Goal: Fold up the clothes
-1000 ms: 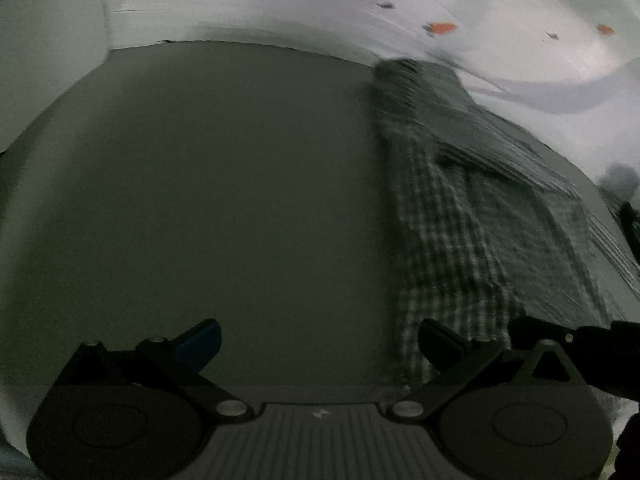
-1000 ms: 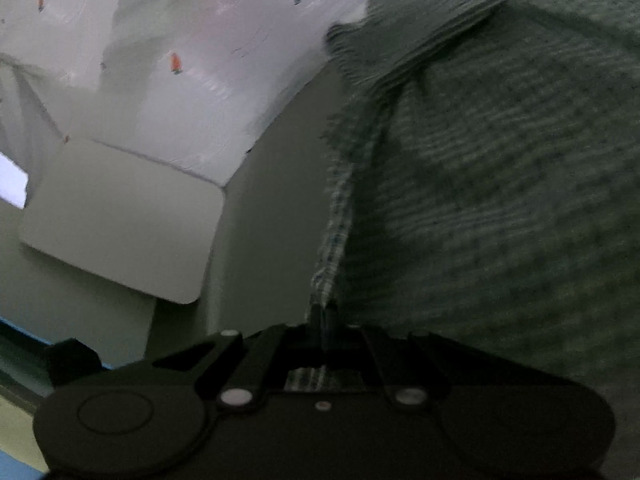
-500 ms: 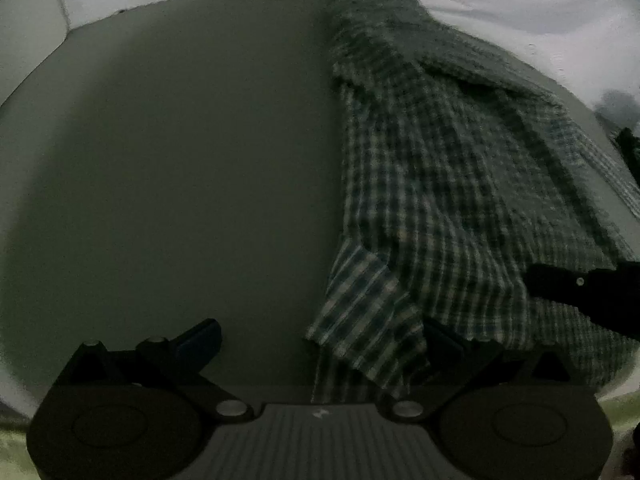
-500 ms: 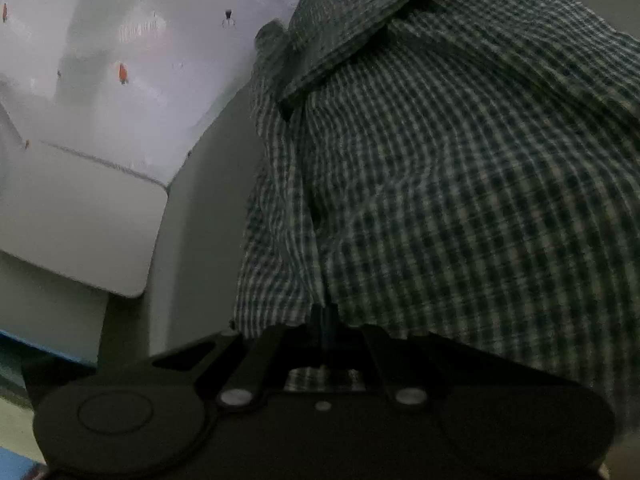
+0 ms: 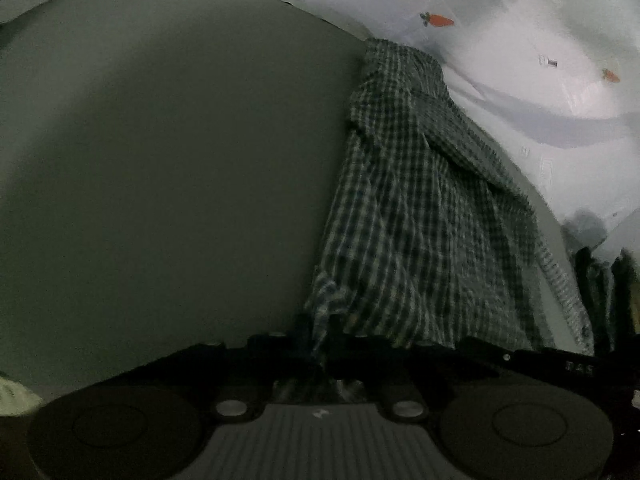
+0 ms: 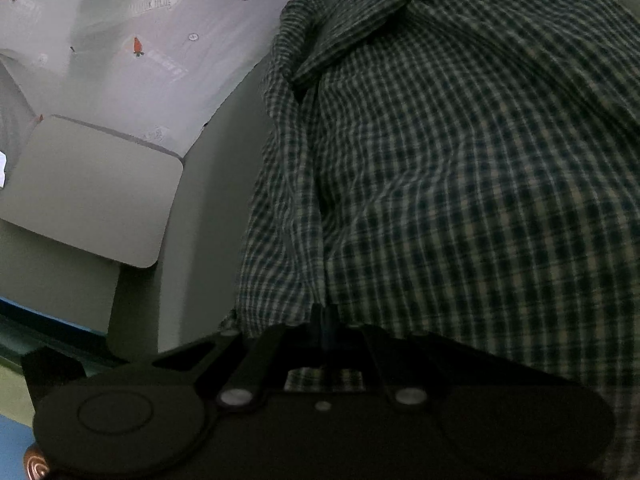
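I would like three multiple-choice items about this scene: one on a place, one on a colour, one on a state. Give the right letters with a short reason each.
1. Where does the shirt lie in the left wrist view?
A. right half of the grey surface
B. left half
C. on the floor

2. What colour are the small carrots printed on the white sheet?
A. blue
B. orange
C. yellow

3. How is the left tool?
A. wide open
B. shut on the shirt
C. shut on nothing

Key: 1 A, the left half is bare; 2 B, the carrots are orange; 3 B, checked cloth is pinched between its fingers.
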{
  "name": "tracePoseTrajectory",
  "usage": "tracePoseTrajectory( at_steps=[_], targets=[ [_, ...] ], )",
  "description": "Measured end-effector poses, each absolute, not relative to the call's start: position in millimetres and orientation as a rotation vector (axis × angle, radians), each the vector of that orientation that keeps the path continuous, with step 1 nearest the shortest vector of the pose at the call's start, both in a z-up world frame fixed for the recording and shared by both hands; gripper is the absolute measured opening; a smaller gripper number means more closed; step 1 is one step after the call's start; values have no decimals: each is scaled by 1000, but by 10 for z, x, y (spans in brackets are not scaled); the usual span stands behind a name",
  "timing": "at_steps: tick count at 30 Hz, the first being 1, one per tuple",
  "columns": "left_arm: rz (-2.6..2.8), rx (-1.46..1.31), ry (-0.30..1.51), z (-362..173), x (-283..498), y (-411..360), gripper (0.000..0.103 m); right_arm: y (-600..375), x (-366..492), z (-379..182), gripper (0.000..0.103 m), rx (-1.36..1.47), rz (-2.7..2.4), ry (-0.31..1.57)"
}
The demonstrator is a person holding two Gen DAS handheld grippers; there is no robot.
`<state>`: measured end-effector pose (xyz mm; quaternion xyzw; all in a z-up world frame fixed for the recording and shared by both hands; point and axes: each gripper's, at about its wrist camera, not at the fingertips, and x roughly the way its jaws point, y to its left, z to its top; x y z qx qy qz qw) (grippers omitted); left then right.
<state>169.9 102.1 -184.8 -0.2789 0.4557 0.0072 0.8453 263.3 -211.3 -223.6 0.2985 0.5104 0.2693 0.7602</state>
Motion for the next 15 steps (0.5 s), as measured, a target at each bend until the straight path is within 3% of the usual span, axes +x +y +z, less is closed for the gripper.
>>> tracePoseTrajectory(
  at_steps=[10, 15],
  targets=[
    [68, -909, 985, -1831, 1173, 1361, 2, -2155, 2584, -2205, 0, 675, 599, 1111],
    [116, -899, 1145, -2060, 1099, 1352, 3, -2152, 2588, -2280, 0, 674, 586, 1162]
  ],
)
